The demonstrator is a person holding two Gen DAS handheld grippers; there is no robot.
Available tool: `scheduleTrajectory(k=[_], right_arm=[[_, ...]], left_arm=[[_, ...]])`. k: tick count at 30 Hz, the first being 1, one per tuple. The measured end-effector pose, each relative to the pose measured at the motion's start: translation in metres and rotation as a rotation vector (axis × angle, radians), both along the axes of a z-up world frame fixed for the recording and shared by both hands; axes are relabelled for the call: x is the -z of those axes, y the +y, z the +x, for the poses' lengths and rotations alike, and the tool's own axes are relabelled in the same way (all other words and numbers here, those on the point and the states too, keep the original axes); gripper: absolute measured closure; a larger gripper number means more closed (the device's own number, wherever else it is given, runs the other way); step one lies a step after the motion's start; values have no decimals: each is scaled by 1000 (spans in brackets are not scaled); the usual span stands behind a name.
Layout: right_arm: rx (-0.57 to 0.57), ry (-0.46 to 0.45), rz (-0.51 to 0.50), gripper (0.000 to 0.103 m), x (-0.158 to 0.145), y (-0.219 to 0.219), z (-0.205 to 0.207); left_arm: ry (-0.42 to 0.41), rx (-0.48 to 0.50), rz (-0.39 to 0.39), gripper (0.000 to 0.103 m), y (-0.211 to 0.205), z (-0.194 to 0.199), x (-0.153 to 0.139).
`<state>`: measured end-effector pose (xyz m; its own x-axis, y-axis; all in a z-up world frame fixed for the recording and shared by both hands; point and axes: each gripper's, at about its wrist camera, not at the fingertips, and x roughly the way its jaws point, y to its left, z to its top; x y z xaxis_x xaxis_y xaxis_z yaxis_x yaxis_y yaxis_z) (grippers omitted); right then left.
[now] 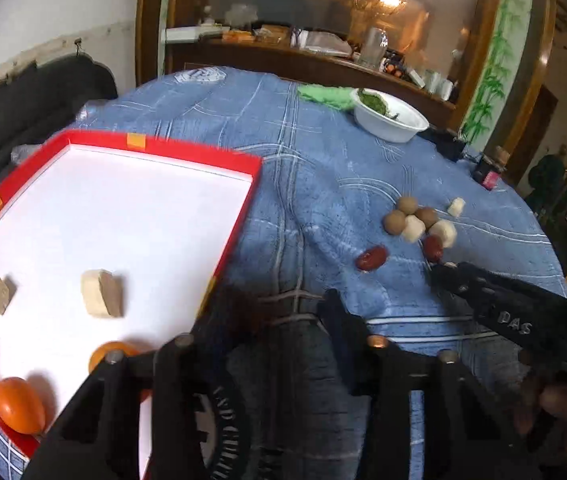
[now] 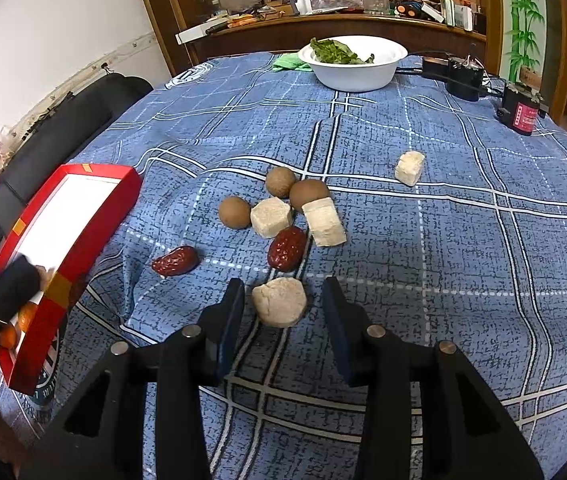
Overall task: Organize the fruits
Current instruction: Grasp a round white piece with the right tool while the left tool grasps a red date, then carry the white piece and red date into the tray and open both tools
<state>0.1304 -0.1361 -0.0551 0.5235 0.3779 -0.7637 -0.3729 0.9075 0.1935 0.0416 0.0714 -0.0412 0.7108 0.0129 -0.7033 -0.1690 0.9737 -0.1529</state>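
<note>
A red-rimmed white tray (image 1: 187,152) (image 2: 103,168) holds two pale chunks (image 1: 101,293) and two orange kumquats (image 1: 18,404). On the blue checked cloth lie three brown round fruits (image 2: 234,211), two red dates (image 2: 174,261) and several pale chunks (image 2: 270,216). My right gripper (image 2: 283,292) (image 1: 439,270) stands open around one pale chunk (image 2: 279,307); a small gap shows on each side of it. My left gripper (image 1: 279,308) (image 2: 23,276) hovers at the tray's right edge, jaws apart with cloth showing between them. A blurred dark-red patch beside its left finger is unclear.
A white bowl (image 2: 353,64) of green leaves and a green cloth (image 2: 289,63) sit at the far edge. Black devices (image 2: 463,76) and a red-labelled one (image 2: 521,114) stand at the far right. A dark seat (image 2: 63,120) runs behind the tray.
</note>
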Motion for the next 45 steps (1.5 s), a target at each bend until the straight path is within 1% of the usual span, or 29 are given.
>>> scheduleTrajectory(k=[1, 2, 4, 6, 8, 9, 10, 13, 15, 16, 18, 19, 20, 21, 22, 25, 30, 32, 34, 36, 37, 42, 45], right_arm=[[0, 1, 5, 60, 0, 0, 0], [0, 3, 9, 60, 0, -1, 0], [0, 4, 13, 60, 0, -1, 0], [-4, 6, 19, 60, 0, -2, 0], [-5, 7, 23, 60, 0, -2, 0], [-5, 7, 24, 60, 0, -2, 0], [-5, 8, 25, 60, 0, -2, 0], [-6, 9, 27, 60, 0, -2, 0], [-9, 9, 27, 60, 0, -2, 1], [-10, 9, 27, 60, 1, -2, 1], [-10, 10, 29, 60, 1, -2, 1], [-10, 10, 28, 60, 1, -2, 1], [-10, 10, 28, 60, 1, -2, 1], [-10, 10, 29, 60, 0, -2, 1], [-10, 10, 29, 60, 0, -2, 1], [-10, 10, 28, 60, 0, -2, 1], [-10, 5, 14, 61, 0, -1, 0], [-12, 1, 1, 62, -1, 0, -1], [-16, 6, 0, 62, -2, 2, -4], [-13, -10, -7, 62, -7, 0, -12], [-7, -15, 2, 62, -11, -3, -17], [28, -27, 45, 62, -21, -19, -36], [49, -37, 50, 62, -25, -25, -49]], left_arm=[[-4, 2, -3, 64, 1, -2, -1], [-8, 1, -9, 67, 3, -2, -1], [-1, 1, -13, 68, 6, -1, 1], [6, 6, -25, 72, 7, -1, 3], [7, 12, -25, 79, 11, -2, 3], [12, 10, -28, 84, 13, -2, 3], [24, -5, -21, 86, 14, 0, 5], [35, -3, 4, 85, 11, 2, 5], [52, 6, 44, 80, 5, 4, 7], [69, 13, 53, 79, 2, 6, 8], [83, 9, 74, 75, -1, 9, 9], [95, 18, 100, 73, -6, 10, 10], [100, 24, 107, 73, -8, 11, 10], [98, 23, 102, 78, -8, 11, 10], [97, 20, 89, 88, -5, 10, 10], [94, 17, 65, 88, -1, 10, 10], [62, 46, -9, 88, 4, 5, 6], [38, 65, 2, 88, 0, -1, 0], [20, 90, -14, 88, -3, -6, -6], [7, 106, -17, 88, -7, -14, -10], [6, 114, -32, 88, -8, -16, -11], [-18, 141, -55, 88, -13, -34, -20], [-30, 144, -65, 88, -10, -44, -24]])
